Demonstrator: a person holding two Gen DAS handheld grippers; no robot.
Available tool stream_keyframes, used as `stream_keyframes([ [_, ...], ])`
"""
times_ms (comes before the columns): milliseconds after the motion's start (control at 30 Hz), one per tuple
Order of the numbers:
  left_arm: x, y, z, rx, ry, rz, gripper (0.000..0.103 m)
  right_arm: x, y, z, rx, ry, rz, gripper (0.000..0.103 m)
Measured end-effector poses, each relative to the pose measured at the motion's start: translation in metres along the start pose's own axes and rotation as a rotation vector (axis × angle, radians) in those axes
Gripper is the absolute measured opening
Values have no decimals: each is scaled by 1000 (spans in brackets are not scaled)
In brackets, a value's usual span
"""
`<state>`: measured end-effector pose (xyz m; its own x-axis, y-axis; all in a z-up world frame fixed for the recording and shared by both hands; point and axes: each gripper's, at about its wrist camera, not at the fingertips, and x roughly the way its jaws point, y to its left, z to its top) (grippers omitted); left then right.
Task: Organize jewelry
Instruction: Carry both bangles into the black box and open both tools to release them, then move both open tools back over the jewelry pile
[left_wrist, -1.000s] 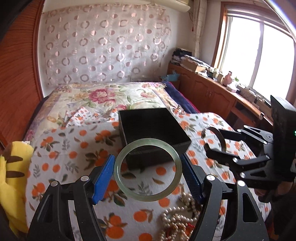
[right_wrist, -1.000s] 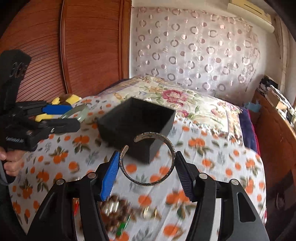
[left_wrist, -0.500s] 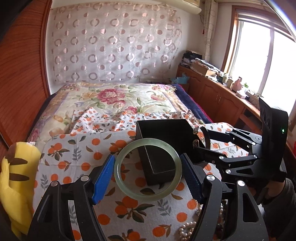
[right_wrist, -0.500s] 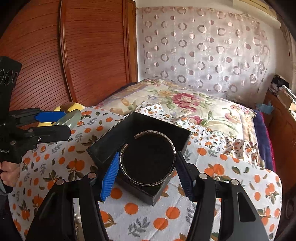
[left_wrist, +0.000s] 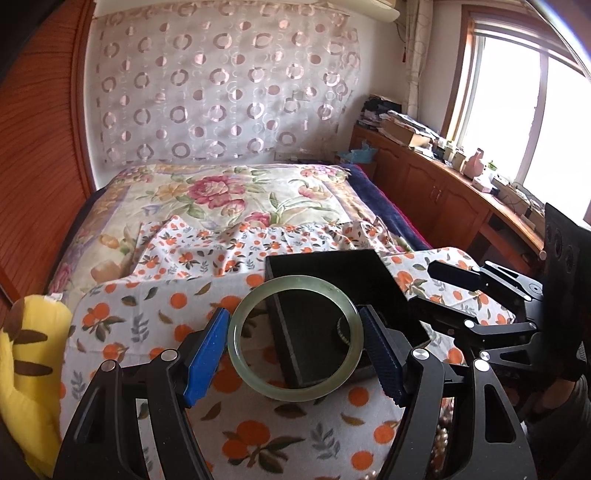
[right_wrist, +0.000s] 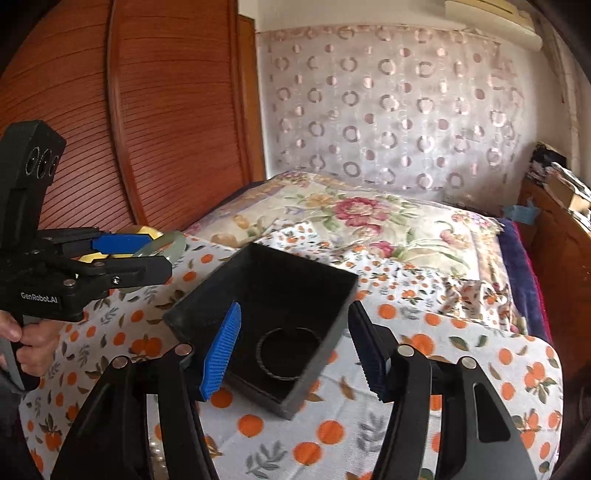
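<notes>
Left gripper (left_wrist: 295, 341) clamped on jade bangle (left_wrist: 295, 338), held flat just short of black box (right_wrist: 258, 295); right gripper (right_wrist: 291, 345) released over metal cuff (right_wrist: 288, 354) inside.

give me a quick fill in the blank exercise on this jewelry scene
1. The left hand-held gripper grips a pale green jade ____.
2. The thin metal cuff bracelet lies inside the black square ____.
3. The right hand-held gripper holds ____.
4. The white cloth under the box is printed with ____ fruit.

Missing words: bangle; box; nothing; orange
</notes>
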<state>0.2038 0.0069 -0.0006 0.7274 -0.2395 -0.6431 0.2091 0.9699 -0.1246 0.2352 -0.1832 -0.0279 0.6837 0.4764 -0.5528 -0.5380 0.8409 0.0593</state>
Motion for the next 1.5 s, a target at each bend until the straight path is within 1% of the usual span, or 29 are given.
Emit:
stream_keyframes([
  [267,30,-18,14,41,24,-2,69,3,-32,-6,62,4,-101,63],
  [567,50,-39,16,94,49,4,69,7,-47,-13,97,8,-111,63],
  [733,60,-42,16,95,66,14,69,9,-49,-15,104,9,-109,63],
  [767,60,-42,15,96,65,15,70,9,-50,-15,105,9,-108,63],
  [867,60,-42,16,94,63,16,79,9,-49,-15,106,9,-109,63],
  [900,60,-42,15,93,61,14,79,9,-49,-15,105,8,-109,63],
  [1067,44,-36,8,73,41,3,79,6,-46,-12,98,-3,-115,63],
  [1167,27,-30,-1,56,33,-1,79,-4,-39,-5,84,-22,-114,63],
  [1300,4,-26,-17,60,29,0,79,-22,-25,2,49,-40,-111,63],
  [1367,-7,-26,-26,62,29,0,79,-28,-16,2,22,-25,-91,63],
  [1500,-23,-26,-48,62,39,-7,79,-44,2,-12,-3,-4,-75,62],
])
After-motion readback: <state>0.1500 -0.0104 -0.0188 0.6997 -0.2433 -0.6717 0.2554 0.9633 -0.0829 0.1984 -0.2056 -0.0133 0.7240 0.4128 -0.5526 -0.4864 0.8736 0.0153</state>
